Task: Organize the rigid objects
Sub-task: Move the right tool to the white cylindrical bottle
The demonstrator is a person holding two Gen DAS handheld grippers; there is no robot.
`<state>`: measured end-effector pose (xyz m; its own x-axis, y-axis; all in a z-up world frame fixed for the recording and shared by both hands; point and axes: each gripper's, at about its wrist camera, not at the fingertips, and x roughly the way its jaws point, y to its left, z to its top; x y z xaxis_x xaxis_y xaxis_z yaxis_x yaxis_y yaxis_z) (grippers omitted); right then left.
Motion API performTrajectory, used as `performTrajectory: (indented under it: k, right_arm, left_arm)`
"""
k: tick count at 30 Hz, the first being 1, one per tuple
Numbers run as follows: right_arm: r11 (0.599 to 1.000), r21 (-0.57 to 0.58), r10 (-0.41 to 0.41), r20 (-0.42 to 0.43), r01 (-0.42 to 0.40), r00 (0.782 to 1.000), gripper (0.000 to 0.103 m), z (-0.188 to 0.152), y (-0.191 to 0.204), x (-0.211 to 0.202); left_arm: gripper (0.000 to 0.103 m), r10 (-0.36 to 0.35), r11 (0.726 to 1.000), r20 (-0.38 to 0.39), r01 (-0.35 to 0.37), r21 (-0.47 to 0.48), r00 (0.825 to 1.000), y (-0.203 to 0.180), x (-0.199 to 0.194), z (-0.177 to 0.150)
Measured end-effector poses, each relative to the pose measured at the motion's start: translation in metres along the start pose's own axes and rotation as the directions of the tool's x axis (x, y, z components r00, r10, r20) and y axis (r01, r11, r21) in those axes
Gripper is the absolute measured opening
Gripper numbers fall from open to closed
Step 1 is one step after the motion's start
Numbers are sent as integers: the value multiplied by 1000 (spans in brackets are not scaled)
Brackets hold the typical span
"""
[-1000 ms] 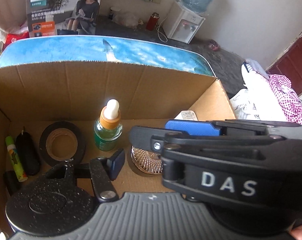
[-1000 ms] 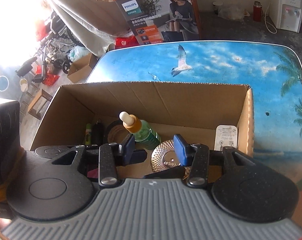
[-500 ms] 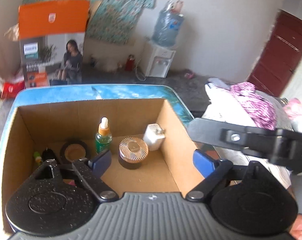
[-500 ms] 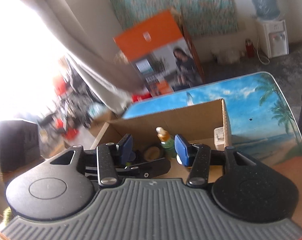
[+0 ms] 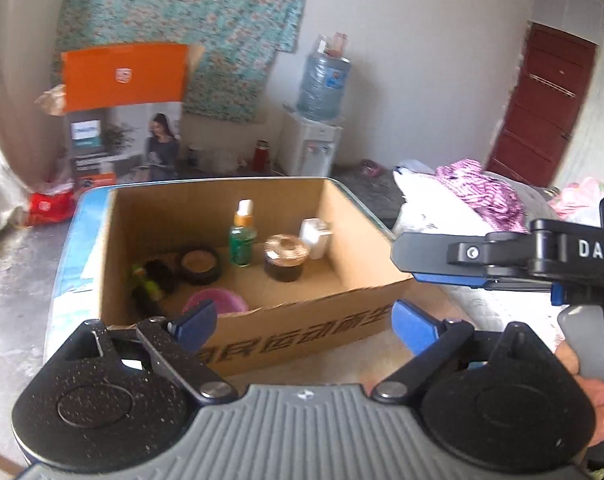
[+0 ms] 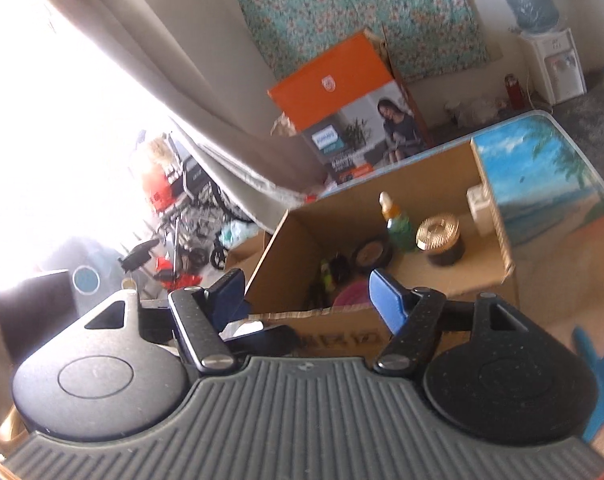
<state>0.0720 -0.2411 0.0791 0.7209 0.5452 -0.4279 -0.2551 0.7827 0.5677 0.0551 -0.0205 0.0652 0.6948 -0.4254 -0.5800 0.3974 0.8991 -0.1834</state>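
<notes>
An open cardboard box [image 5: 302, 332] sits on the beach-print table [image 6: 550, 184]. Inside stand a green dropper bottle [image 5: 242, 240], a dark jar with a ribbed gold lid [image 5: 284, 258], a white charger [image 5: 316, 236], a black tape roll [image 5: 200, 264], a pink bowl [image 5: 218, 300] and a green-yellow marker [image 5: 148, 282]. The box also shows in the right wrist view [image 6: 382, 240]. My left gripper [image 5: 304, 322] is open and empty, held back in front of the box. My right gripper [image 6: 306, 296] is open and empty, above the box's near wall; its side shows in the left wrist view [image 5: 502, 264].
A tall orange Philips carton [image 5: 122, 120] stands behind the table. A water dispenser [image 5: 316, 128] stands against the back wall. Clothes and bags [image 5: 462, 200] lie right of the table. A red door [image 5: 542, 108] is at far right.
Both grippers have drawn back and up out of the box, leaving the gold-lidded jar standing inside. The left gripper has opened wide, and the right gripper's fingers have spread apart.
</notes>
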Motion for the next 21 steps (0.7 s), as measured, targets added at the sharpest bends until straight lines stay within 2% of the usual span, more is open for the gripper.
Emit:
performTrajectory:
  k: [4, 9, 14, 19, 21]
  right_arm:
    - [999, 18, 29, -46, -28, 999, 69, -12, 9, 10]
    - [997, 23, 72, -105, -70, 992, 69, -23, 25, 27]
    - [993, 59, 108, -175, -99, 979, 69, -29, 33, 57]
    - [990, 87, 128, -225, -111, 966, 69, -31, 35, 91]
    - [989, 94, 131, -241, -112, 962, 69, -32, 34, 104]
  left_arm:
    - [95, 71, 997, 15, -71, 14, 997, 8, -16, -15]
    - [95, 128, 992, 8, -128, -17, 992, 24, -25, -31]
    - [95, 201, 980, -4, -201, -11, 980, 32, -21, -42]
    - [95, 256, 967, -55, -256, -2, 965, 43, 1, -50]
    - [92, 270, 963, -70, -271, -3, 960, 47, 9, -52]
